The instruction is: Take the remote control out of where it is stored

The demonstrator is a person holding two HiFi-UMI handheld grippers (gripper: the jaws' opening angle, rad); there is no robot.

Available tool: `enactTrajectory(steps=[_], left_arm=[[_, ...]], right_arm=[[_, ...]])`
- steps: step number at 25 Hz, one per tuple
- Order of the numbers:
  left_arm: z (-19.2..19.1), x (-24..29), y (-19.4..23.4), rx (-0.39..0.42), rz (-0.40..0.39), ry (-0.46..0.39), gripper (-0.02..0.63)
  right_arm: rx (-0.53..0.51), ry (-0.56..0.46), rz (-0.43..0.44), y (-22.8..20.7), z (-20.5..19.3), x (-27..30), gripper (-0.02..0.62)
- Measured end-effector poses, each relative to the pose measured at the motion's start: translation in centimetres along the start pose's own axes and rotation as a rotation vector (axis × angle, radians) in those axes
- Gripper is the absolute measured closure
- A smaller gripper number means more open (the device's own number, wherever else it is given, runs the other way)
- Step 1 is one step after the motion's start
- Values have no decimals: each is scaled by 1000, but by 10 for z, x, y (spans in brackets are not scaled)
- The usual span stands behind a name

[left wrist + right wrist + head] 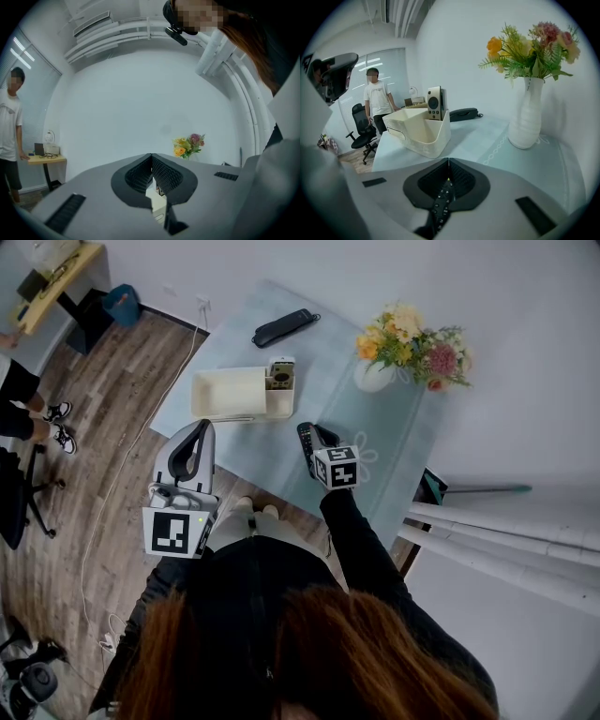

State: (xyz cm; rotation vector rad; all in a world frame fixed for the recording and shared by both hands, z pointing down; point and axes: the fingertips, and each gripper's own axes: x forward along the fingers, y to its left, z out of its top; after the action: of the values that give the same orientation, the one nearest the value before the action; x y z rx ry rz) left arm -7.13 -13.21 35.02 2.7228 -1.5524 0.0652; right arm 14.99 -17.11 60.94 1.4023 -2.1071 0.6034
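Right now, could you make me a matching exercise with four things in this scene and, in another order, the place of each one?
Things:
1. black remote
2. pale remote
3. black handset
4. vase of flowers

Places:
A. standing upright in the cream box
B. lying at the far end of the table
C. held in the right gripper
D. standing on the table near the wall

Pairs: 1-C, 2-A, 3-B, 4-D

Office: swivel chair (pixel 362 130), desk (pixel 46 159), wood floor (pixel 98 409).
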Motion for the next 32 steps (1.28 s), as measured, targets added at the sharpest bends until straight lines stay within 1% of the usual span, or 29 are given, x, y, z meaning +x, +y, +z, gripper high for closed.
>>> enactTrajectory(steps=[4, 6, 11, 13, 16, 20, 22, 26, 32], left_arm=[[0, 0, 0, 9, 4, 4, 598], [1, 0, -1, 3, -2, -2, 600], [0, -2, -1, -13, 6, 14, 598], [2, -2, -2, -14, -3, 10, 600], [6, -1, -2, -14, -8, -13, 598], [5, -2, -2, -16, -4, -4, 600], [4, -2, -2, -4, -9, 1, 600], [6, -1, -1, 10, -14, -19, 600], [1, 0, 4, 17, -11, -14, 598]], right_arm=[[-4, -38, 3, 3, 11, -5, 580], [-3, -74, -1, 4, 21, -11, 580], [-20, -233, 3, 16, 65, -38, 580], [-28, -292, 4, 23, 83, -49, 580], [-39, -365, 6, 31, 105, -66, 580], [-36, -457, 17, 41, 131, -89, 581], [-38, -490, 23, 47, 140, -99, 580], [-63, -547, 40, 60, 157, -121, 580], [-78, -597, 59, 80, 180, -152, 580]])
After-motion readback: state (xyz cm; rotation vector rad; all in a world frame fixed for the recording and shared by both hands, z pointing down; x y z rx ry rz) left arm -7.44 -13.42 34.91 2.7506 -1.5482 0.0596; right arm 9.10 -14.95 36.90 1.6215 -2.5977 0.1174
